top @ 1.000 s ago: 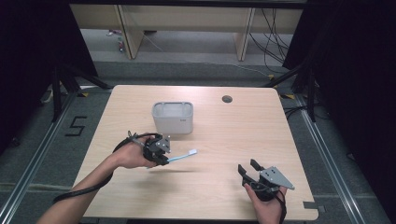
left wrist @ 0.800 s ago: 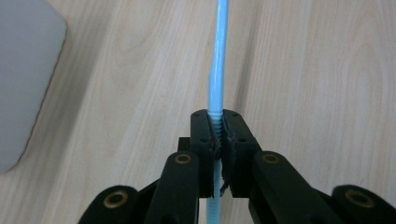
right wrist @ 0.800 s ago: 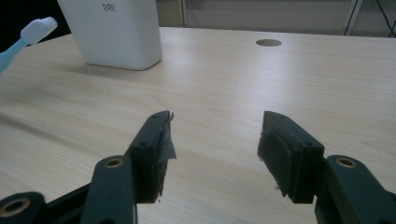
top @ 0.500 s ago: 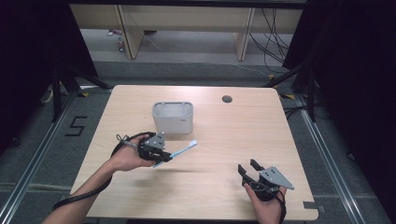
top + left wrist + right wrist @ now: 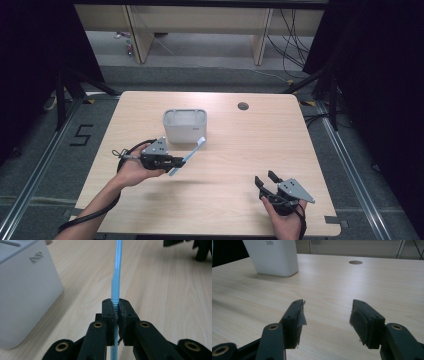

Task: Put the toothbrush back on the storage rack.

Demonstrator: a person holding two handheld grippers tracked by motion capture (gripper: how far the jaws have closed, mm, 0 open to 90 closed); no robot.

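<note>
A person's left tool pinches a light-blue toothbrush by the ribbed part of its handle, jaws pressed tight on either side, above a pale wooden tabletop. The brush is held clear of the wood and slanted, its white head pointing up toward the near rim of a white rectangular holder that stands just beyond it. A grip low on the handle leaves most of the shaft free ahead of the jaws, which would suit dropping it into the open top of the container; the brush head appears to lie close to the rim but not yet over the opening.

In the left gripper view the toothbrush runs straight up from between the jaws, with the holder's white wall to one side.

The right tool waits well apart, near the front edge of the tabletop, jaws spread and holding nothing. It looks parked out of the way while the left hand works. A round cable hole sits toward the far edge.
</note>
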